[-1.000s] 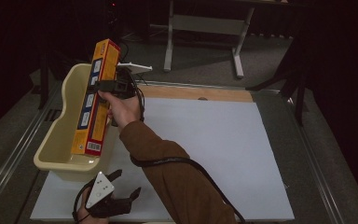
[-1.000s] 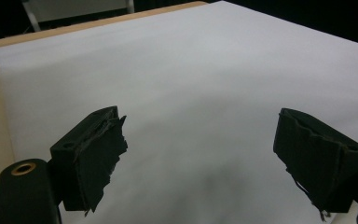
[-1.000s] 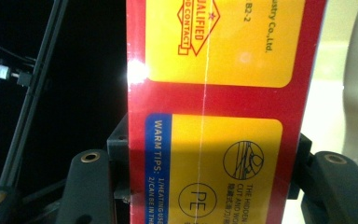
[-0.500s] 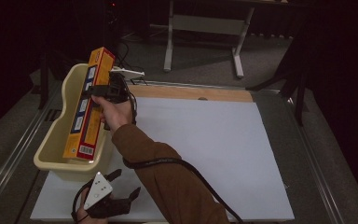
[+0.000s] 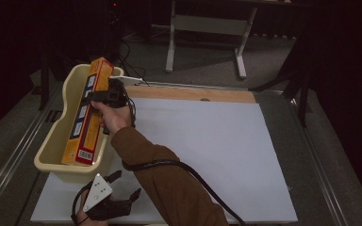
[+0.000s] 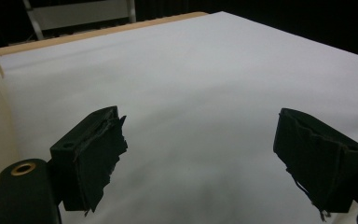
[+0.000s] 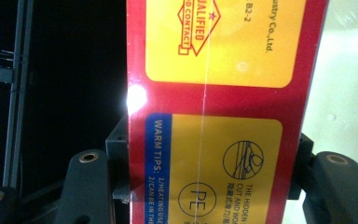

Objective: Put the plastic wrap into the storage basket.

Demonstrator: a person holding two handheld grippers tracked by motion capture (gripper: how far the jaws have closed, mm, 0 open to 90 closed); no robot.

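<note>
Item: long red-and-yellow box, pinched across its width by your right gripper, now lowered from above the cream tub until its near end rests inside, so release comes next; left gripper spread, empty, near the tub.

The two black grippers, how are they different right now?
The right gripper is shut on the long red-and-yellow cardboard box; the left gripper is open with nothing between its jaws. The right gripper is raised over the cream plastic tub, lowering the box into it; the left gripper rests low over the white table sheet. Both have black jaws and are hand-held.
</note>
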